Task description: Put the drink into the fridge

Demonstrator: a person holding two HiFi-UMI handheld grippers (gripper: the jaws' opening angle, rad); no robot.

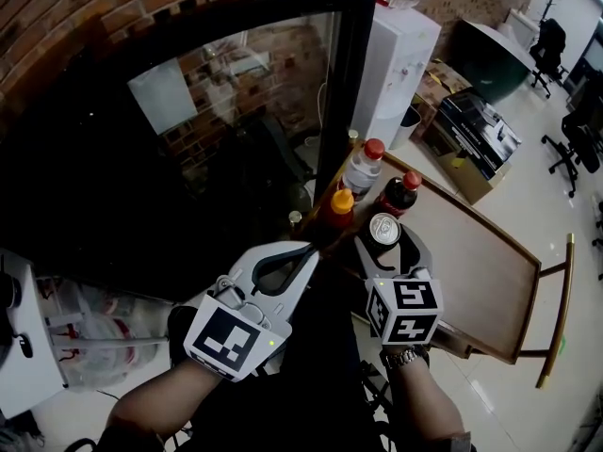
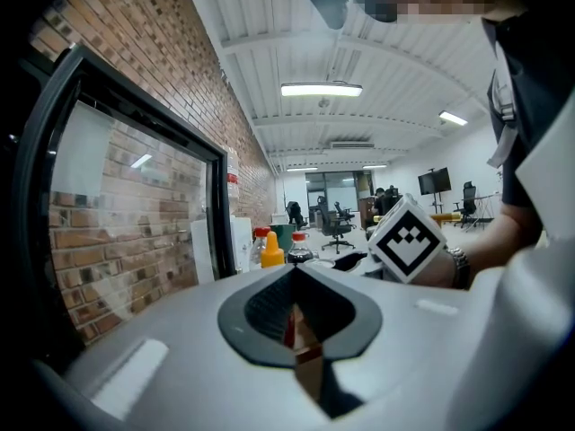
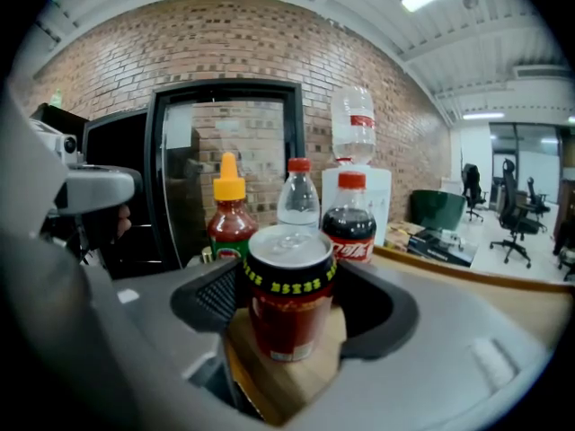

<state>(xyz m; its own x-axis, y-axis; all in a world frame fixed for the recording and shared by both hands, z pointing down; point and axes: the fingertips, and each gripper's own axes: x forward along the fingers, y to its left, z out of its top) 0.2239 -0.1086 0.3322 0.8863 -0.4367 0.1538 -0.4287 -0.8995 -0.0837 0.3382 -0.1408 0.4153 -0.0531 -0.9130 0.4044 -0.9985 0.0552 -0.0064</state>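
- The right gripper (image 3: 288, 287) has its jaws closed narrowly on the can (image 3: 289, 305), one dark ribbed pad (image 3: 214, 297) on each side of its wall.
- The can is a short upright cylinder. It has a red body, a black band with yellow print under the rim, and a dull silver top with a pull tab.
- It sits over the near corner of the wooden table (image 1: 476, 276). Whether its base touches the wood cannot be told.
- The left gripper (image 2: 295, 278) has its jaws brought together at the tips with nothing between them. Its ribbed pads (image 2: 263, 309) frame a dark diamond-shaped hollow.
- Both grippers have smooth, matte, pale grey shells that curve in towards the tips.
- Each gripper carries a white cube (image 1: 403, 310) printed with black square markers.
- In the head view the two grippers lie side by side, close together and pointing away from the person. The left tips are at the black edge of the fridge (image 1: 345, 92) door.
- The right wrist is straight and wears a metal watch (image 1: 405, 355). The left forearm comes in lower and angles to the right.
- Just behind the can stand three bottles. One is a sauce bottle (image 1: 339, 210) with an orange cone cap, one a clear water bottle (image 1: 363, 168) with a red cap, and one a dark cola bottle (image 1: 399, 194).
- The fridge door is glossy glass in a black frame and reflects brick.
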